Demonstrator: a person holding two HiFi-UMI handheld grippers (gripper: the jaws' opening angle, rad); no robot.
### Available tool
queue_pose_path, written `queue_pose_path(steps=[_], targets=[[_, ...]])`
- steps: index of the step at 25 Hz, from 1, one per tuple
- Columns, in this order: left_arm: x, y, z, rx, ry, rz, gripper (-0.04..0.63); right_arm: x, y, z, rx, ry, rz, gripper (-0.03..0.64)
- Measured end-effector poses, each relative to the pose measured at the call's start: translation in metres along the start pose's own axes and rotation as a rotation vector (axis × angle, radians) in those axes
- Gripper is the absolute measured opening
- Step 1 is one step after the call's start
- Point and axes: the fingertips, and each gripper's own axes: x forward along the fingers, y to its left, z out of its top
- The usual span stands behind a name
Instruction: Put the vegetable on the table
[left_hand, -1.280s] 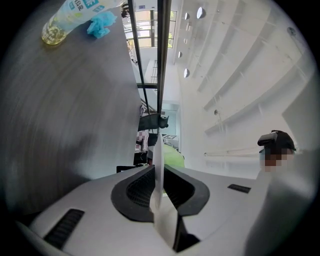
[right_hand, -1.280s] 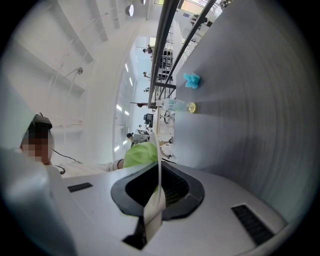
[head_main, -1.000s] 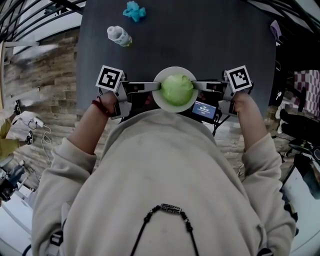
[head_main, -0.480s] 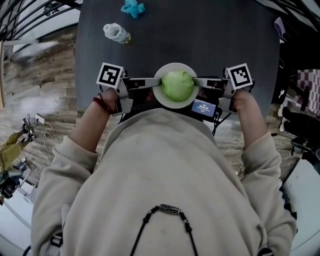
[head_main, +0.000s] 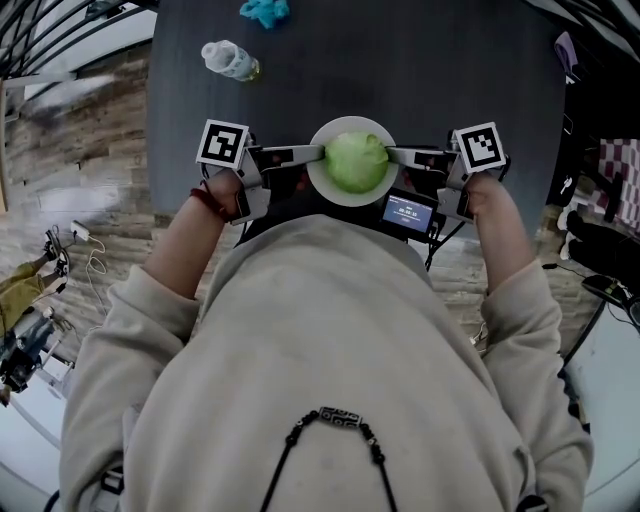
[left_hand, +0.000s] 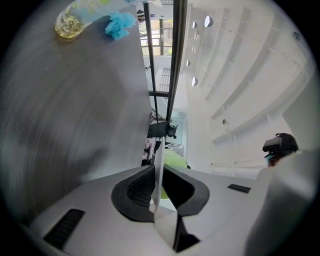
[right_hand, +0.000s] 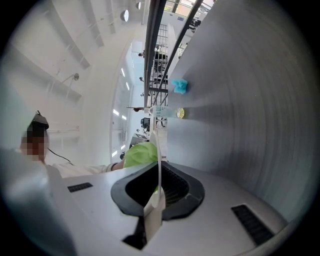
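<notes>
**Plate further in over the table, both claws clamped**

Both grips unchanged. My left claw (left_hand: 157, 190) is closed hard on the thin rim of the white round plate (head_main: 335, 193), which stands edge-on between the ribbed black pads. My right claw (right_hand: 159, 187) is pinched the same way on the opposite rim. The pale green, round, leafy vegetable (head_main: 356, 162) sits in the middle of the plate, between my two claws, and touches neither.

Change over the last second: both claws have carried the plate forward together. A second ago it hung near the front edge of the dark grey table (head_main: 420, 70). Now it sits further in, with more table showing on my side of it. It also reads as sinking toward the surface. The vegetable has not shifted on the plate, which looks level.

Well ahead of my left claw lie a clear plastic bottle (head_main: 228, 60) and a crumpled blue cloth-like lump (head_main: 264, 10), both apart from the plate's path.

Meaning for the task: I judge this the set-down phase, nearly done. No view shows whether the plate's base touches the table yet. I would open both claws together only after contact.
</notes>
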Motion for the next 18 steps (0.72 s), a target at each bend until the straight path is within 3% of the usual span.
queue_pose_path(steps=[18], targets=[[0.011, 0.044, 0.019, 0.006, -0.071, 0.092, 0.039, 0.001, -0.042, 0.008, 0.005, -0.019, -0.020, 0.028]])
